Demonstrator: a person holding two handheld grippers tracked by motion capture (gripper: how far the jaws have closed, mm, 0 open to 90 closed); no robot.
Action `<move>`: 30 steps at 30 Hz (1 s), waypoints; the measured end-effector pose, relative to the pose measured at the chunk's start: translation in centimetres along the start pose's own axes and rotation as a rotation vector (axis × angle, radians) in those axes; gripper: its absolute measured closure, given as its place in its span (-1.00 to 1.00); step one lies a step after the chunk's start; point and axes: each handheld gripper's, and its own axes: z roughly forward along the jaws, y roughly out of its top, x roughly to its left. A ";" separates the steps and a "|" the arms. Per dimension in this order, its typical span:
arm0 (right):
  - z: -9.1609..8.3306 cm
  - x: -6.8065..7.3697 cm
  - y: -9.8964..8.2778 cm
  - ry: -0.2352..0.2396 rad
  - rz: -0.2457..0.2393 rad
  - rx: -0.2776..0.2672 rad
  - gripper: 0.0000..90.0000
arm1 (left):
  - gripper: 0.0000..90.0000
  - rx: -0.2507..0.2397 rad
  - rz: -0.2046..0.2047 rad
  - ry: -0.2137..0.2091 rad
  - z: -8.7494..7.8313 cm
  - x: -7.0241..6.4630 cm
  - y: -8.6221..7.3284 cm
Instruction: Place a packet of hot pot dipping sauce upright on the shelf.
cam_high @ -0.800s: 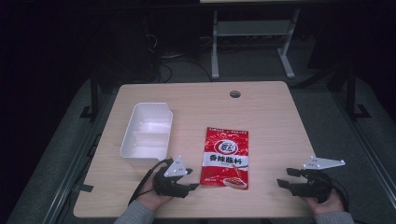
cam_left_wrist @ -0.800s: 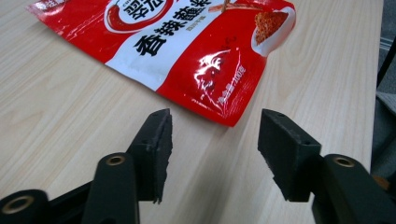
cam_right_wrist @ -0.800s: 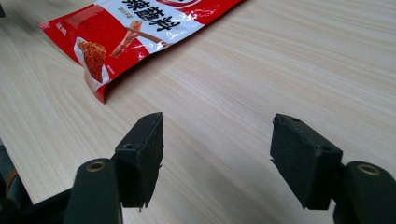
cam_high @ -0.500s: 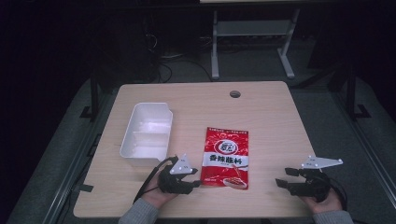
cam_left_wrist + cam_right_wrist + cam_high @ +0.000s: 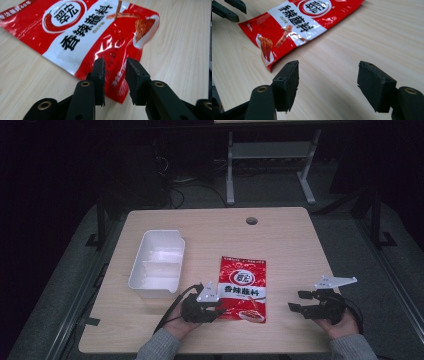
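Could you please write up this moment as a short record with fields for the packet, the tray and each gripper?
packet: red seasoning packet lying flat on the wooden table
tray: white divided tray, to the packet's left, nothing in it
left gripper: left gripper at the packet's near corner, jaws narrowly apart, not pressing on it
right gripper: right gripper wide open over bare table, apart from the packet

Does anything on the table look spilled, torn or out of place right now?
Nothing stands out. The red seasoning packet lies flat and sealed on the table, and the white tray sits upright and empty beside it.
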 end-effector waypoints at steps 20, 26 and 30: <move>2.5 -0.8 6.7 0.029 -0.053 0.105 -0.30 | 0.97 0.037 -0.007 -0.001 1.1 0.4 0.8; 3.6 -1.2 8.8 0.035 -0.057 0.135 -0.30 | 1.00 0.049 -0.003 -0.013 1.4 0.3 1.0; 5.3 -1.4 11.0 0.047 -0.059 0.179 -0.31 | 1.00 0.058 0.001 -0.022 1.8 0.1 1.0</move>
